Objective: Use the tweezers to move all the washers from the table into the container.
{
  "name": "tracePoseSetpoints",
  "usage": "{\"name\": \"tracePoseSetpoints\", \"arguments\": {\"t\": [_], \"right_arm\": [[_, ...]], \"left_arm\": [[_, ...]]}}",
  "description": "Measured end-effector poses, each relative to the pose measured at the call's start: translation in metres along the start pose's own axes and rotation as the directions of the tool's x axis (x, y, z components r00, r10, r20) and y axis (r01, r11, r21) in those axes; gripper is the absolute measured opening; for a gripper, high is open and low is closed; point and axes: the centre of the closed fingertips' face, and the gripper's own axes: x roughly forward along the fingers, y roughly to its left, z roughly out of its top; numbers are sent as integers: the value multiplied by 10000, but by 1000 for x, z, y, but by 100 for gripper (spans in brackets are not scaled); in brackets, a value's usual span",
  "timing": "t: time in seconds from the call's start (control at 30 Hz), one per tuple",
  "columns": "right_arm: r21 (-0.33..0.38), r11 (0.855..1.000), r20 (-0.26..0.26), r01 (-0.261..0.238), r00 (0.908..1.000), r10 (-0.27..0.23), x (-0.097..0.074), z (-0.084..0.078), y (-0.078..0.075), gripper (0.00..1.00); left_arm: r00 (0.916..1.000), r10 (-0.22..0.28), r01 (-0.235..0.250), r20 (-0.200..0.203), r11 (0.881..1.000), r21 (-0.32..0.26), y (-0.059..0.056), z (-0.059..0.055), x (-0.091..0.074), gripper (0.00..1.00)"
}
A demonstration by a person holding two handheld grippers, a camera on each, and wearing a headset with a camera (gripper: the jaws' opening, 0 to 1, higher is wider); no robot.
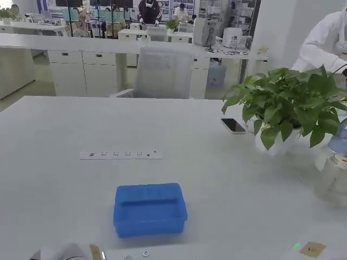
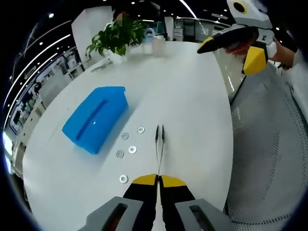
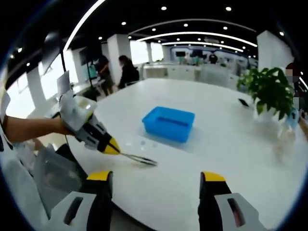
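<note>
Jaws of your left gripper (image 2: 159, 179) are clamped on the tweezers (image 2: 159, 144); your right gripper (image 3: 156, 176) stands wide open, empty
Five washers (image 2: 132, 149) lie on the table (image 2: 192, 115) on the near side of the blue container (image 2: 96, 118), tweezer tips close but touching none — the job looks barely begun, and whether any is inside you cannot tell. Your left gripper view shows all five; the head view catches two, plus a plant (image 1: 287, 103) and phone (image 1: 233, 125) at far right
</note>
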Motion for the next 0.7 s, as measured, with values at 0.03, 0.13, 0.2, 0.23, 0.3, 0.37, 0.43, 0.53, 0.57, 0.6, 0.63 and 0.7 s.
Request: {"name": "tracePoseSetpoints", "arguments": {"t": [0.03,0.13,0.2,0.23,0.3,0.37,0.43,0.53,0.57,0.6,0.63,0.7], "right_arm": [[-84,10000,-39,-53,10000,53,0,-1,2,70],[-187,9994,-57,-277,9996,276,1,-3,7,69],[-276,9987,-13,-436,9990,436,1,-2,11,67],[-342,9980,5,-531,9986,531,1,-1,12,67],[-455,9967,25,-665,9978,667,1,-1,15,66],[-580,9948,31,-834,9965,838,1,0,19,65],[-633,9913,-57,-1158,9933,1157,1,-1,24,62],[-670,9847,-103,-1608,9870,1605,3,-2,31,56],[-770,9769,-160,-1996,9799,1989,4,-2,37,53],[-842,9731,-185,-2143,9768,2135,6,-1,39,50],[-910,9649,-254,-2463,9692,2450,10,-1,45,46],[-1069,9353,-419,-3372,9414,3346,14,-1,59,37]], "left_arm": [[9999,69,-68,131,10000,-67,0,5,-3,0],[9981,347,-338,517,9993,-178,-3,22,-16,0],[9969,416,-407,672,9991,-151,-5,30,-21,0],[9962,455,-445,747,9989,-143,-6,34,-24,0],[9933,659,-649,945,9978,-141,-7,44,-31,0],[9907,816,-797,1087,9966,-224,-7,49,-35,0],[9897,873,-843,1138,9960,-306,-8,52,-37,0],[9889,953,-948,1136,9954,-99,-12,54,-41,0],[9892,928,-937,1135,9956,26,-13,55,-42,0],[9895,871,-907,1155,9956,255,-16,57,-44,0],[9897,860,-911,1141,9950,402,-18,58,-45,0],[9930,578,-671,1030,9937,892,-24,59,-48,0]]}}
